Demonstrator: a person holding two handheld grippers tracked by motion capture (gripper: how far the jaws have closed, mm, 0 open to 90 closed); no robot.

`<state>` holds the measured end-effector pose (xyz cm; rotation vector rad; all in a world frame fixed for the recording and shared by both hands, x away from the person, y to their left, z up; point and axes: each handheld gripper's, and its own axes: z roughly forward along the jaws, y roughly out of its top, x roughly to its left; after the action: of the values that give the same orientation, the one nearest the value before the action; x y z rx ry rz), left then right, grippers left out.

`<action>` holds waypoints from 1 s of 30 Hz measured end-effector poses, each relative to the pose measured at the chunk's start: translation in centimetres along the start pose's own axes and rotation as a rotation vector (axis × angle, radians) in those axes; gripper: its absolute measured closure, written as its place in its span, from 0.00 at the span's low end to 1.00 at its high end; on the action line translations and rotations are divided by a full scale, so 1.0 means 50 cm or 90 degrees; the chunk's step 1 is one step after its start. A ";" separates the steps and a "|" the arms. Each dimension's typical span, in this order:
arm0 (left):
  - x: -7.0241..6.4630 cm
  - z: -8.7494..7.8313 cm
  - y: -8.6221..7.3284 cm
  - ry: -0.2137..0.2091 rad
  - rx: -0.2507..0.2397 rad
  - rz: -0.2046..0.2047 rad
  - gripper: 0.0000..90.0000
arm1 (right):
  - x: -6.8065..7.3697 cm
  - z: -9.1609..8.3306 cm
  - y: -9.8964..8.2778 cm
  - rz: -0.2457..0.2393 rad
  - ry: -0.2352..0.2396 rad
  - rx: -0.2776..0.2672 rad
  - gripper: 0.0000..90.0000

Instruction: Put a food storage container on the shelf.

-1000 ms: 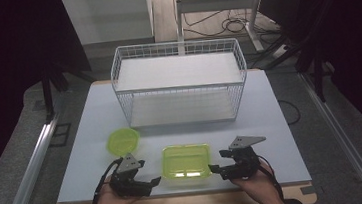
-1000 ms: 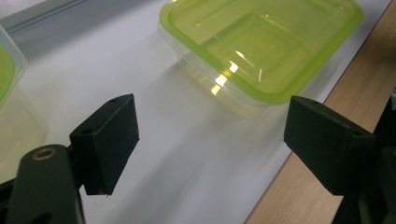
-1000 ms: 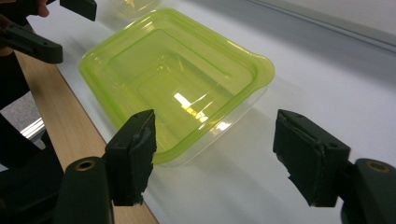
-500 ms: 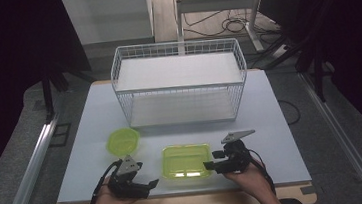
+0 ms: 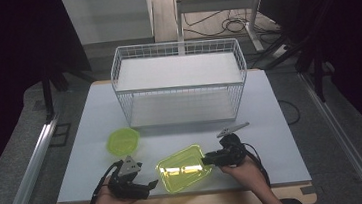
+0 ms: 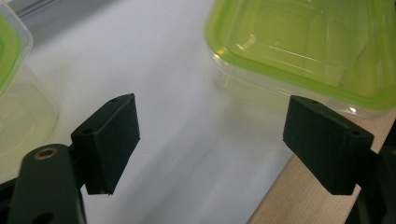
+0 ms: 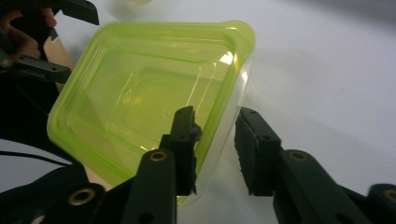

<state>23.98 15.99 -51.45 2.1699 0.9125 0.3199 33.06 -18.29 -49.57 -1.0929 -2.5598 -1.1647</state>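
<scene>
A rectangular clear container with a green lid (image 5: 183, 168) lies near the table's front edge. My right gripper (image 5: 206, 160) is at its right end. In the right gripper view the container's rim (image 7: 219, 116) sits between the jaws of my right gripper (image 7: 215, 128). They have just been closing, and one pad lies on the lid while the other is against the clear wall. My left gripper (image 5: 146, 183) rests left of the container, open, with bare table between its jaws (image 6: 210, 135). A round container with a green lid (image 5: 123, 140) stands farther back on the left.
A white wire basket (image 5: 179, 82) with a shelf stands across the back half of the table. The table's wooden front edge (image 6: 280, 196) runs just under my left gripper. Cables trail from both grippers toward the person's hands.
My right gripper has moved left to the rectangular container and narrowed its jaws around the right rim. The left gripper has stayed where it was.
</scene>
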 end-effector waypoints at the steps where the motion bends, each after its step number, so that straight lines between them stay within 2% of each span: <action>1: 0.001 -0.001 0.000 0.001 0.000 0.000 0.20 | -0.002 0.001 0.002 0.003 0.007 0.002 0.80; 7: 0.009 -0.013 -0.002 0.001 -0.016 -0.009 0.21 | -0.003 0.005 0.014 0.026 0.021 0.013 0.87; 8: 0.010 -0.014 -0.003 0.003 -0.016 -0.010 0.21 | -0.004 0.005 0.015 0.030 0.031 0.009 0.88; 15: 0.014 -0.018 -0.004 0.006 -0.015 -0.009 0.21 | -0.007 0.003 0.018 0.036 0.022 0.012 0.88; 19: 0.019 -0.021 -0.006 0.012 -0.015 -0.014 0.21 | -0.017 0.008 0.021 0.040 0.017 0.013 0.82; 24: 0.022 -0.023 -0.008 0.014 -0.015 -0.016 0.21 | -0.023 0.024 0.029 0.057 0.047 0.018 0.79; 27: 0.021 -0.022 -0.008 0.014 -0.013 -0.015 0.21 | -0.030 0.027 0.037 0.078 0.060 0.023 0.87; 30: 0.022 -0.023 -0.008 0.015 -0.013 -0.014 0.21 | -0.036 0.028 0.039 0.094 0.084 0.029 0.88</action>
<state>24.01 17.56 -51.02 2.1398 0.9419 0.3438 35.91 -17.47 -50.03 -1.1326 -2.3515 -1.0983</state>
